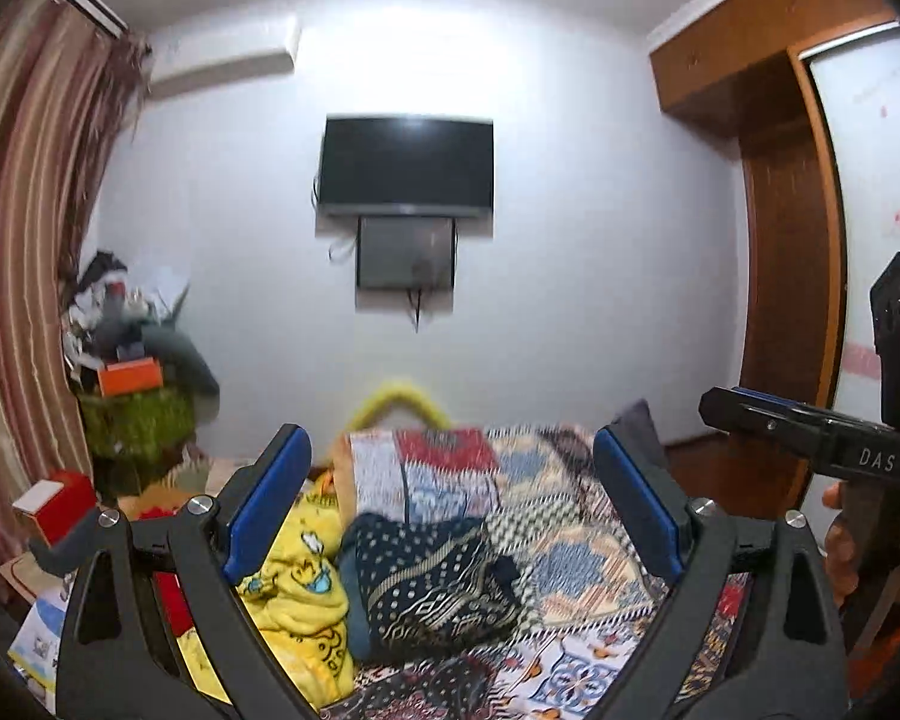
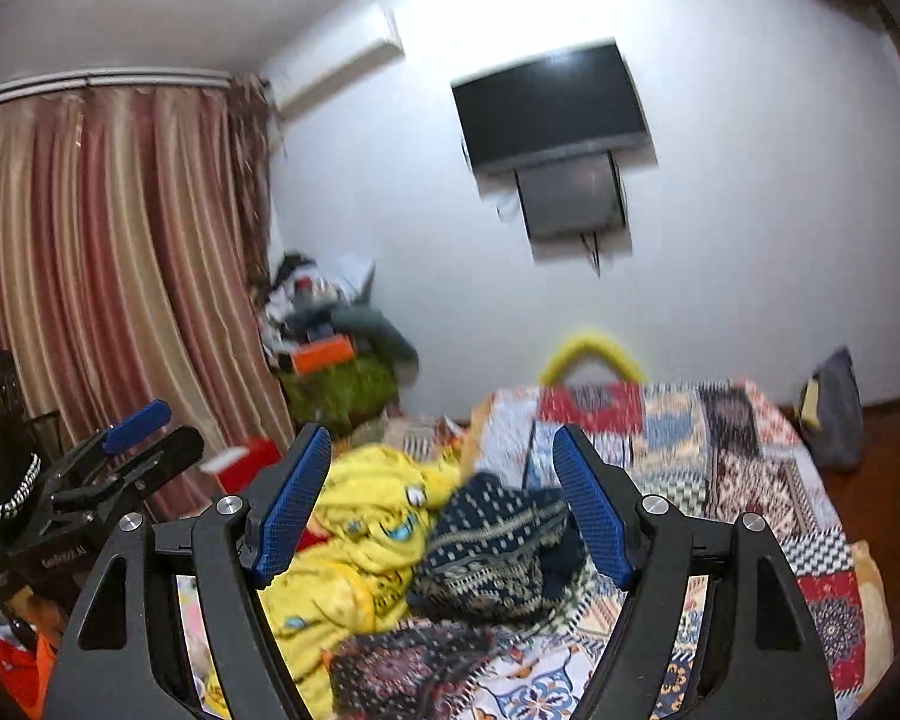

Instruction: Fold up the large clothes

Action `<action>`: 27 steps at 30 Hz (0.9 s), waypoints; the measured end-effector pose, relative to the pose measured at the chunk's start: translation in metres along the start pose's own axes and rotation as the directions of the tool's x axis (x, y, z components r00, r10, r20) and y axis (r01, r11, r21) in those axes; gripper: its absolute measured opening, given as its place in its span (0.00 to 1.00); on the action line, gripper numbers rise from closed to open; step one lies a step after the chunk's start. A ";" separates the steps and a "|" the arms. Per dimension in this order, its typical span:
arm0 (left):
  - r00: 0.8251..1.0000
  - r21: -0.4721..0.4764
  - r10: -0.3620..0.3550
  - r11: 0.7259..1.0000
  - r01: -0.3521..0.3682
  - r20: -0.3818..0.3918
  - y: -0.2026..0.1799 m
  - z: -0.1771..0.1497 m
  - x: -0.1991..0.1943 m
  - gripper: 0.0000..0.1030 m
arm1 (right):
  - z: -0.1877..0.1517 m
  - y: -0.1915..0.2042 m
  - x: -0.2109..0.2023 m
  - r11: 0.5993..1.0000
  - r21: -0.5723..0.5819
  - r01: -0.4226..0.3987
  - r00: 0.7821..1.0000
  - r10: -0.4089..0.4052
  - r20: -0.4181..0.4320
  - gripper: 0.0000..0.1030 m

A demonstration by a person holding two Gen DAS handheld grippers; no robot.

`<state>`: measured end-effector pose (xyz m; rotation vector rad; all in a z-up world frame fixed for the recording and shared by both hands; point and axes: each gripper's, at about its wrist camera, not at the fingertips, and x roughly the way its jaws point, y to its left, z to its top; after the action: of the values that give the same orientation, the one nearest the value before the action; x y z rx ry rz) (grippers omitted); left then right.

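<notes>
Covering most of both views, the bed carries a patchwork spread with a yellow garment bunched at its left and a navy garment crumpled just beside it, touching, neither lying folded. Both tools hang above the heap, left gripper and right gripper each spread wide and holding nothing; a sound fold would want one garment pulled clear and laid flat. No container's contents can be made out.
</notes>
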<state>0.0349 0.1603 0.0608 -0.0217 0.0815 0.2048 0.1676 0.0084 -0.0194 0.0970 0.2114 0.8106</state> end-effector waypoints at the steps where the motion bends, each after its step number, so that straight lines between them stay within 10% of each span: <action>1: 1.000 0.001 0.003 1.000 -0.003 0.016 -0.002 0.000 -0.007 0.93 | -0.001 0.005 -0.007 1.000 -0.007 0.003 1.000 -0.003 0.023 0.73; 12: 0.998 0.004 0.048 0.999 -0.048 0.048 -0.012 -0.014 -0.033 1.00 | -0.017 0.026 -0.024 0.987 -0.056 0.153 0.981 -0.145 0.126 0.99; 27: 0.999 -0.005 0.036 0.999 -0.036 0.017 -0.011 -0.022 -0.025 1.00 | -0.020 0.030 -0.035 0.973 -0.079 0.216 0.966 -0.201 0.163 1.00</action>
<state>0.0115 0.1434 0.0413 -0.0228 0.0647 0.2411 0.1187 0.0038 -0.0287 0.0451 0.0346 0.5982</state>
